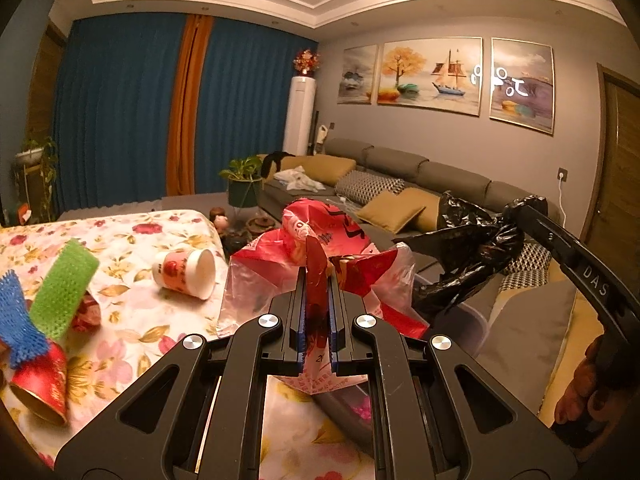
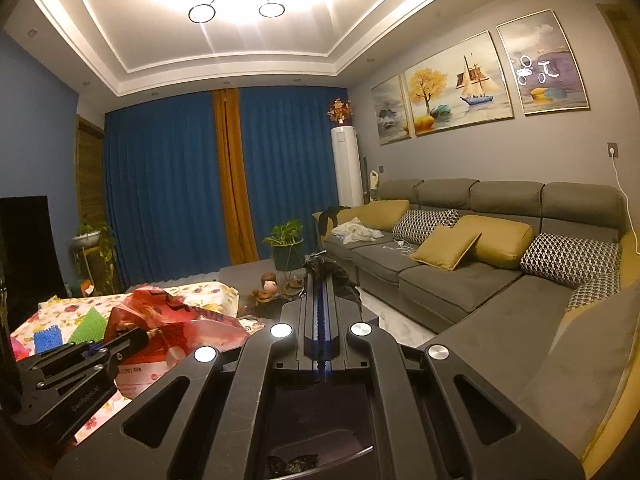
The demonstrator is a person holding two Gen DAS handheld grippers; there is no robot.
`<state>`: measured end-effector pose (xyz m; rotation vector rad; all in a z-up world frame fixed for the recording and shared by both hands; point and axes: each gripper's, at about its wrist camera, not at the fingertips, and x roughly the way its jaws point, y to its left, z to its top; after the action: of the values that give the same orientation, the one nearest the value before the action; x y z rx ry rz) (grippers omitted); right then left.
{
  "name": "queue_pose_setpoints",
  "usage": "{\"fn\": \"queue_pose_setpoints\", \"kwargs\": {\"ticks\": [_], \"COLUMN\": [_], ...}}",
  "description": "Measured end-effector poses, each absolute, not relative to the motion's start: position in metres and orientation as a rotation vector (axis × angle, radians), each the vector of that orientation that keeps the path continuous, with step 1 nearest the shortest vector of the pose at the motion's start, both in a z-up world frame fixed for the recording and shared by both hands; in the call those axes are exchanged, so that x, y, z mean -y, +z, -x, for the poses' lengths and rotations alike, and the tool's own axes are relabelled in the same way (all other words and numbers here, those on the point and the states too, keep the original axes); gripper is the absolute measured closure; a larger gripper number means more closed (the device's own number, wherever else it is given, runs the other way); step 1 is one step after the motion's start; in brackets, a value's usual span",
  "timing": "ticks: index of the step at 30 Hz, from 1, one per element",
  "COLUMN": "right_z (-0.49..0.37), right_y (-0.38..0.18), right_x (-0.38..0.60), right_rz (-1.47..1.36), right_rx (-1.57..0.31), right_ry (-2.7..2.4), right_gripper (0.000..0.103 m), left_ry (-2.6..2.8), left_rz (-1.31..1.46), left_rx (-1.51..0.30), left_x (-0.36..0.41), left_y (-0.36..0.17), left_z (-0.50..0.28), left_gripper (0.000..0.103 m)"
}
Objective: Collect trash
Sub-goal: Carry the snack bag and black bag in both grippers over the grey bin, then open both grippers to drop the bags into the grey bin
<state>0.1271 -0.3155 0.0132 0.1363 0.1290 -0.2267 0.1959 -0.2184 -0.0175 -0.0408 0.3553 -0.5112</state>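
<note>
My left gripper [image 1: 318, 280] is shut on a crumpled red and clear plastic bag [image 1: 340, 240] held over the edge of the floral table [image 1: 132, 320]. My right gripper [image 1: 520, 212] comes in from the right, shut on the rim of a black trash bag [image 1: 468, 252] that hangs beside the red bag. In the right wrist view the right gripper [image 2: 320, 270] pinches the black trash bag [image 2: 340, 276], and the left gripper [image 2: 136, 336] with the red bag [image 2: 180, 320] is at the lower left. A grey bin [image 1: 468, 320] sits under the black bag.
On the table lie a white and red paper cup [image 1: 186, 268] on its side, a green foam net [image 1: 64, 288], a blue foam net [image 1: 16, 316] and a red paper cup [image 1: 40, 380]. A grey sofa [image 2: 460, 280] with cushions runs along the right wall. A potted plant [image 2: 286, 244] stands on the floor.
</note>
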Motion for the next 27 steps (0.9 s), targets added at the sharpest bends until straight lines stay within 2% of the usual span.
{"fn": "queue_pose_setpoints", "kwargs": {"ticks": [27], "right_z": [-0.148], "right_y": [0.001], "right_x": [0.326], "right_rz": [-0.147], "right_rx": [-0.189], "right_ry": [-0.201], "right_gripper": [0.1], "left_ry": [-0.577], "left_rz": [0.03], "left_rx": [-0.421], "left_x": [0.247], "left_y": [-0.035], "left_z": [-0.234], "left_gripper": [0.095]}}
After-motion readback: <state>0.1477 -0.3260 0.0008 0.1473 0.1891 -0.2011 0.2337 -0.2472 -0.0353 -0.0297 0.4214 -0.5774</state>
